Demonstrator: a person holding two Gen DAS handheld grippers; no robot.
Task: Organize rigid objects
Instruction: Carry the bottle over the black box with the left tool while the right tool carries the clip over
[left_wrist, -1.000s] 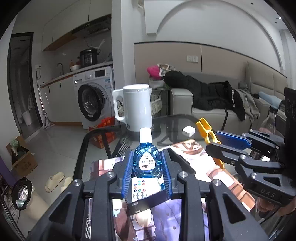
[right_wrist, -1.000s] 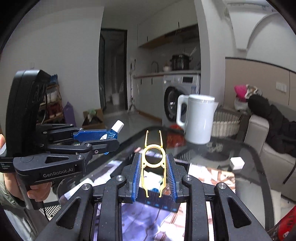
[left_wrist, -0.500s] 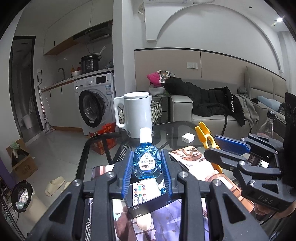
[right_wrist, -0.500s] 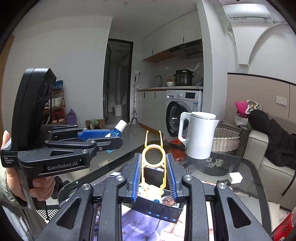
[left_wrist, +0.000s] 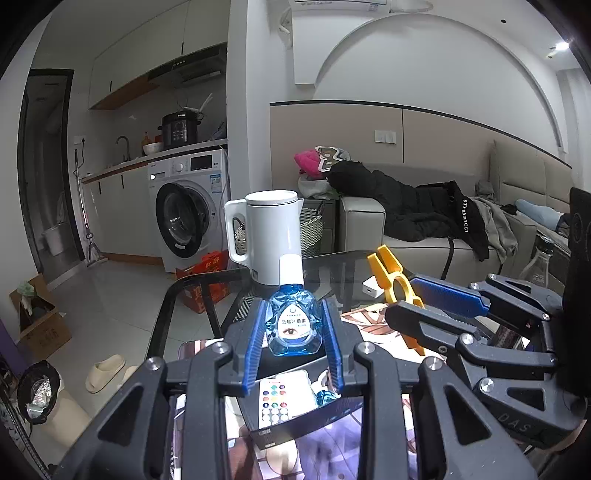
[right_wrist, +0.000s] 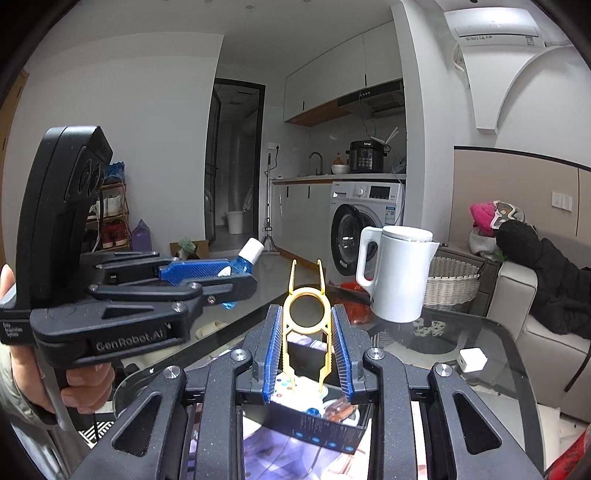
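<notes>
Above the near edge of the glass table (left_wrist: 192, 288), over the open dark box (left_wrist: 284, 424): left gripper (left_wrist: 293, 334) clenched on a small blue eye-drop bottle (left_wrist: 293, 325), white cap up and label toward the camera, pads pressing both flanks. Right gripper (right_wrist: 306, 332) clamped on a yellow plastic keycap puller (right_wrist: 306, 314), ring between the pads, two thin prongs rising past the fingertips, two legs hanging toward the box. Both items held clear of the box, not yet set down. Inside the box: a small white remote with coloured buttons (left_wrist: 275, 402), plus a few small items too blurred to name. White electric kettle (left_wrist: 267, 236) and a small white charger cube (right_wrist: 471, 360) farther back on the table, well apart from both tools.

Judged step: lowering each item into the box. Best done one at a time, to avoid crowding the two tools over so narrow an opening. Bottle to go down beside the remote, not on it; grip to loosen only once the base rests. Puller better laid flat, prongs kept off the box wall, since thin plastic may snag or spring.
</notes>
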